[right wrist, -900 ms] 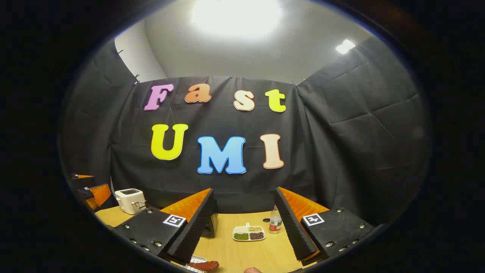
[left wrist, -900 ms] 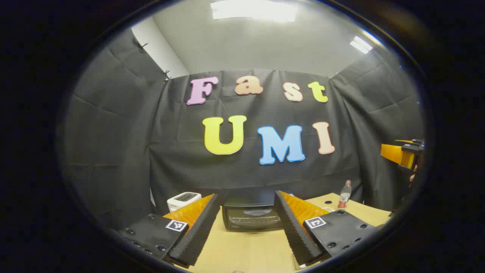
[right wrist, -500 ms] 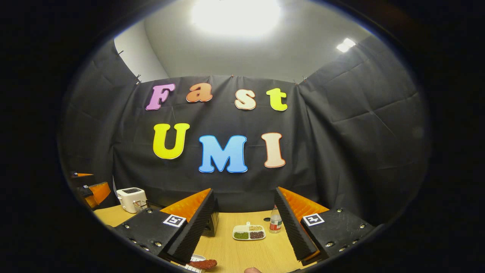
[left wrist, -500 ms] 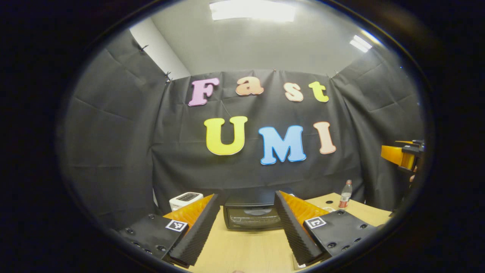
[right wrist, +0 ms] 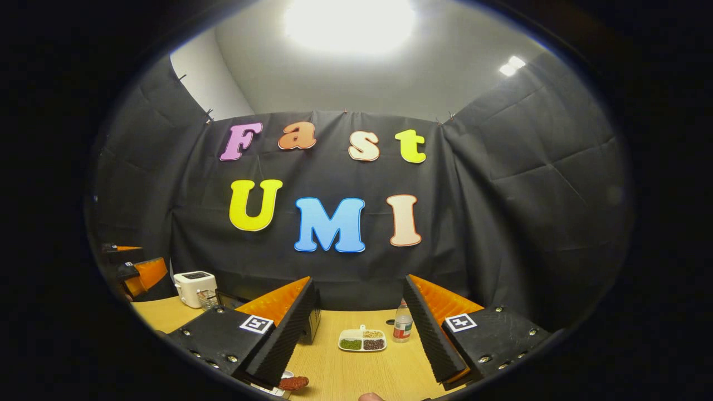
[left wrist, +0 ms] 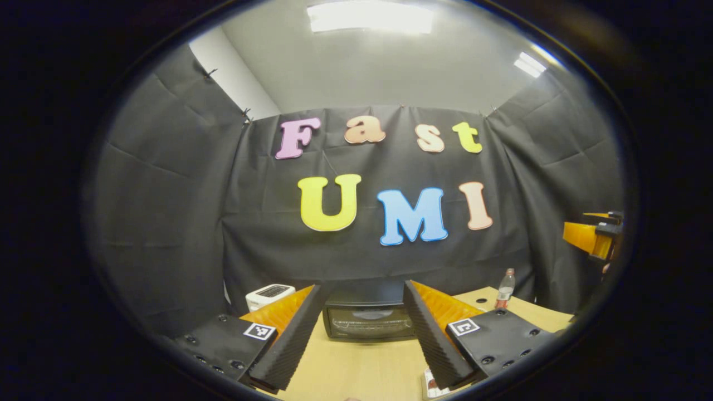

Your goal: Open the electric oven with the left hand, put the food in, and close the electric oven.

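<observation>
A black electric oven [left wrist: 369,318] stands on the wooden table [left wrist: 356,367] with its glass door shut. My left gripper [left wrist: 361,328] is open, held well short of the oven, which sits framed between the fingers. In the right gripper view my right gripper [right wrist: 359,328] is also open with nothing in it. A reddish piece of food [right wrist: 293,382] lies on a white plate [right wrist: 266,389] by its left finger. Part of the oven [right wrist: 311,324] peeks out behind that finger. The left gripper [right wrist: 136,274] shows at the far left, and the right gripper [left wrist: 591,234] shows at the far right of the left gripper view.
A white toaster [left wrist: 269,294] stands left of the oven and appears as the toaster [right wrist: 194,287] on the table [right wrist: 356,373]. A white divided dish [right wrist: 362,340] of beans and a clear bottle [right wrist: 402,323] sit mid-table; the bottle [left wrist: 505,288] shows too.
Both gripper views have shifted slightly: the oven sits a bit lower and nearer between my left fingers, and the food and dish have slid a little left in the right gripper view. Both grippers stay open.
</observation>
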Motion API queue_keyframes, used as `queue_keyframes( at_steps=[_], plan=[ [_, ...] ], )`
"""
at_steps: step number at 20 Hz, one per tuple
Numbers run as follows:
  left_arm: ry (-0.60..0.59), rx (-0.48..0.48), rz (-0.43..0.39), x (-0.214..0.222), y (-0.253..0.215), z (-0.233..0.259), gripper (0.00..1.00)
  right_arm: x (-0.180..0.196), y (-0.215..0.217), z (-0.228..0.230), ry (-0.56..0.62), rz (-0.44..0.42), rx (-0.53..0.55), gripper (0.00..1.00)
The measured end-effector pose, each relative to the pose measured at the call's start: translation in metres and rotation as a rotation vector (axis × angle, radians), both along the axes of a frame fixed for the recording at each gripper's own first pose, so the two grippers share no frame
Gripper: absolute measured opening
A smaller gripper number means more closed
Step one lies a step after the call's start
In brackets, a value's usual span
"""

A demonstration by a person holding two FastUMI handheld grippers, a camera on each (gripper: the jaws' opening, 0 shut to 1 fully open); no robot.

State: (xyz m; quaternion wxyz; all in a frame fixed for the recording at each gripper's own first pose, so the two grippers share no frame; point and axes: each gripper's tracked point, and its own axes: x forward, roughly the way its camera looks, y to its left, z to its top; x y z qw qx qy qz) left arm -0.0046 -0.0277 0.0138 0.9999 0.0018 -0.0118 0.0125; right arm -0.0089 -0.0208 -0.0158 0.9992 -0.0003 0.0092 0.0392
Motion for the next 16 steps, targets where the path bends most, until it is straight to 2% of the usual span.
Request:
queue_keyframes(
  at_steps=[1, 2, 3, 4, 8, 12, 13, 15, 16],
  plan=[
    [-0.003, 0.0, 0.0, 0.003, -0.002, 0.001, 1.0, -0.001, 0.001, -0.002, 0.007, 0.015, 0.007, 0.96],
    [-0.007, 0.0, -0.006, 0.008, -0.005, 0.001, 0.9, -0.003, 0.001, -0.004, 0.007, 0.024, 0.009, 0.96],
    [-0.008, 0.001, -0.01, 0.013, -0.007, 0.002, 0.9, -0.004, -0.001, -0.005, 0.004, 0.028, 0.008, 0.96],
    [-0.007, 0.003, -0.015, 0.02, -0.007, 0.0, 0.97, -0.004, -0.002, -0.008, 0.007, 0.029, 0.005, 0.96],
    [0.002, -0.004, -0.04, 0.059, -0.009, -0.009, 0.97, 0.0, -0.003, -0.011, 0.01, 0.01, 0.003, 0.96],
    [0.015, -0.027, -0.07, 0.111, -0.008, -0.024, 0.97, 0.009, -0.003, -0.012, 0.016, -0.053, -0.005, 0.96],
    [0.019, -0.032, -0.075, 0.124, -0.007, -0.029, 1.0, 0.013, -0.003, -0.01, 0.006, -0.072, -0.011, 0.96],
    [0.04, -0.041, -0.084, 0.15, -0.005, -0.043, 0.97, 0.019, -0.002, -0.013, 0.014, -0.109, -0.023, 0.96],
    [0.049, -0.047, -0.096, 0.163, -0.006, -0.052, 1.0, 0.021, 0.0, -0.014, 0.017, -0.126, -0.028, 0.96]
  ],
)
